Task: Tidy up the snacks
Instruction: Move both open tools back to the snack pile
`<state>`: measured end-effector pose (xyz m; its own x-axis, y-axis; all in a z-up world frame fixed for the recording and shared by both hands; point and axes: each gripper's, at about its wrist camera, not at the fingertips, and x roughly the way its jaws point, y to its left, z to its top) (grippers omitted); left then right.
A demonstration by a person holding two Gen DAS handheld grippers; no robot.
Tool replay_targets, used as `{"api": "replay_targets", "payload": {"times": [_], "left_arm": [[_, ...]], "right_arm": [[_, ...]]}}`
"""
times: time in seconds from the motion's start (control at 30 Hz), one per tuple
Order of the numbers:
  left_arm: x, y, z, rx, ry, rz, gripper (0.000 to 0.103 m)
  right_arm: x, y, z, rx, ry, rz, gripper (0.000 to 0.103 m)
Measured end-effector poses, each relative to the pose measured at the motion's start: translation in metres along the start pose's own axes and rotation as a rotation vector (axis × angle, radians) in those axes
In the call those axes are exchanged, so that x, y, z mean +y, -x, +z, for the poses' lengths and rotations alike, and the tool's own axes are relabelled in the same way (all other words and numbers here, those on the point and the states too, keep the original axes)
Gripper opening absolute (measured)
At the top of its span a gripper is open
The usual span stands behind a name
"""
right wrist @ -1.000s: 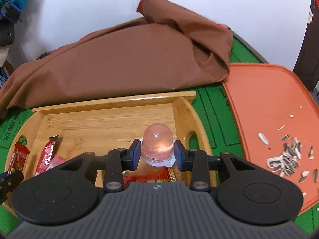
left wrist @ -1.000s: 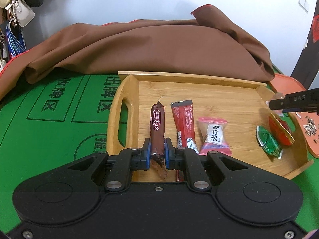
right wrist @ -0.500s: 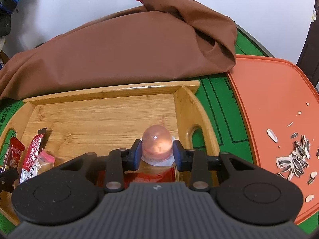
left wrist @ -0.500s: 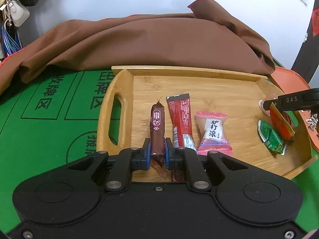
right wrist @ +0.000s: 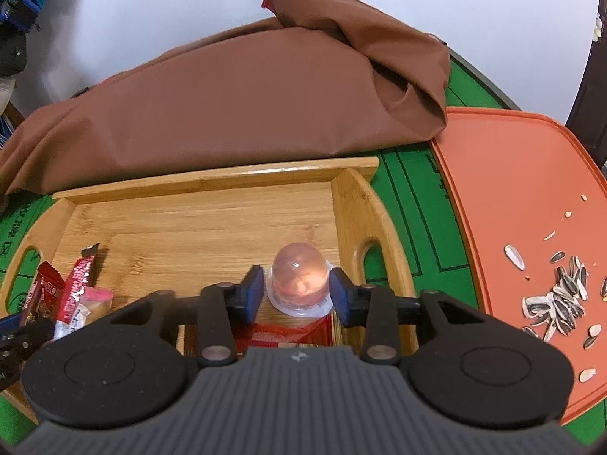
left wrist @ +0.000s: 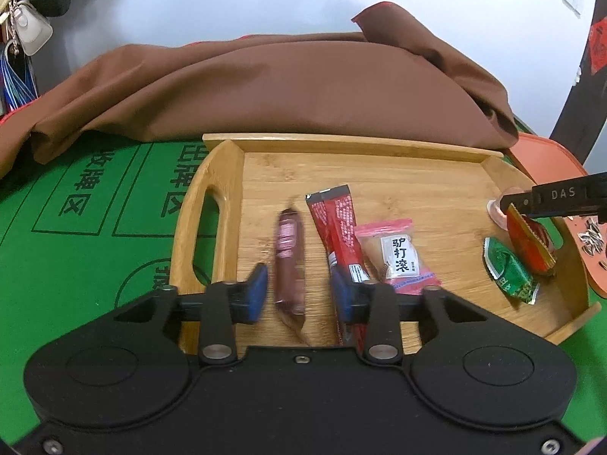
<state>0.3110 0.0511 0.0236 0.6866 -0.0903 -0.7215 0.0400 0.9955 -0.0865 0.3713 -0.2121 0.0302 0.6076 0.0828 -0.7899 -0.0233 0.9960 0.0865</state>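
So the left gripper (left wrist: 299, 294) is seen with its blue pads spread apart, and the brown sausage stick (left wrist: 290, 261) is lying blurred between them on the bamboo tray (left wrist: 341, 144) – not clamped, with a gap visible on each side. Just to its right a long red sachet (left wrist: 337, 231) is laid lengthwise, its near end hidden behind the right pad, and a pink-edged candy packet (left wrist: 398, 258) with black characters is tucked against that. Further right, near the tray's far handle, a green wrapped sweet (left wrist: 510, 271) is found just beside a red-and-gold packet (left wrist: 529, 240), which is partly covered by the tip of the other gripper poking in from the edge. Over on the right wrist view, the right gripper (right wrist: 297, 294) is also held apart – a pink jelly cup (right wrist: 299, 278) sits dome-up on the tray floor between the pads, with a sliver of daylight on the left side; whether the right pad is touching the cup can't be told. The cup is placed close to the tray's right handle slot. A brown cloth (right wrist: 242, 94) is bunched up behind the tray on the green printed mat (left wrist: 87, 204), and an orange board (right wrist: 512, 174) is set to the right with sunflower seeds (right wrist: 557, 299) and shells scattered on it
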Motion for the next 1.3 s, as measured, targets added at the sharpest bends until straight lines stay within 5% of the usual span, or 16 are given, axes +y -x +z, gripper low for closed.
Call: {"api": "replay_targets", "payload": {"times": [0.43, 0.93, 1.3], "left_arm": [[-0.01, 0.053, -0.027, -0.092, -0.078, -0.032, 0.084], [-0.044, 0.13, -0.115, -0.149, -0.201, -0.126, 0.093], [-0.055, 0.163, -0.174, -0.1, -0.226, -0.193, 0.094]], "right_arm": [[0.0, 0.063, -0.032, -0.102, 0.085, 0.068, 0.079], [0.001, 0.129, -0.131, -0.141, 0.218, 0.145, 0.089], [0.001, 0.164, -0.199, -0.141, 0.301, 0.119, 0.09]]}}
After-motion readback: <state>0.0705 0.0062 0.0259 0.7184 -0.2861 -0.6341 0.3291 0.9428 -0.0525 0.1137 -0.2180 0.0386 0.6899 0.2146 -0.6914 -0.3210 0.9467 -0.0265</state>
